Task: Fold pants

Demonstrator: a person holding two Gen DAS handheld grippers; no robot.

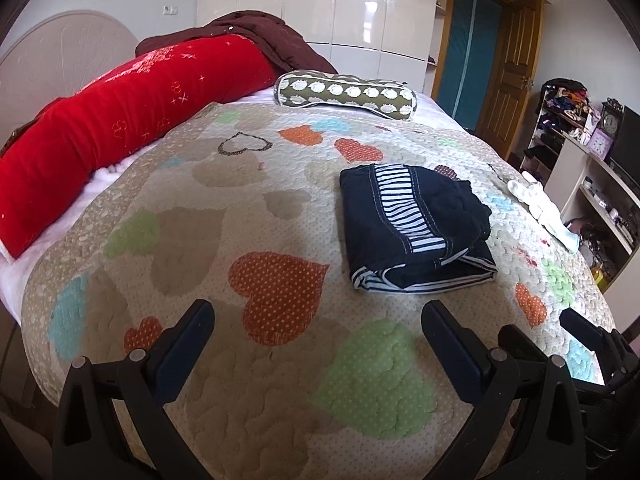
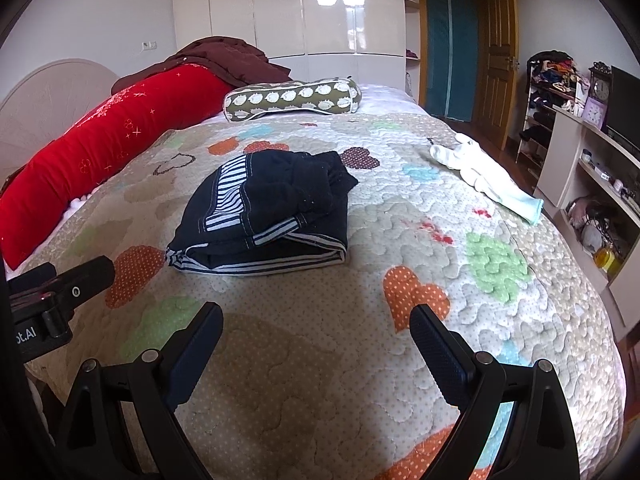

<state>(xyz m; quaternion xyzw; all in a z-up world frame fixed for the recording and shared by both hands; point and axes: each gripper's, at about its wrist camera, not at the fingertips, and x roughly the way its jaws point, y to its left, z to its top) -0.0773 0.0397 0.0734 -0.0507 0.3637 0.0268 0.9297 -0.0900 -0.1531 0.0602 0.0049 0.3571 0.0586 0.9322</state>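
Note:
Dark navy pants (image 1: 412,228) with a white-striped side band lie folded in a compact stack on the heart-patterned quilt (image 1: 240,216); they also show in the right wrist view (image 2: 268,220). My left gripper (image 1: 318,320) is open and empty, above the quilt, short of the pants and to their left. My right gripper (image 2: 316,324) is open and empty, above the quilt in front of the pants. The right gripper's tip shows at the lower right of the left wrist view (image 1: 580,328); the left gripper's body shows at the left edge of the right wrist view (image 2: 60,288).
A red bolster (image 1: 120,128), a dark red blanket (image 1: 256,36) and a green patterned pillow (image 1: 348,94) lie at the head of the bed. A white garment (image 2: 484,176) lies at the right edge. Shelves (image 2: 592,184) and a door (image 2: 496,52) stand to the right.

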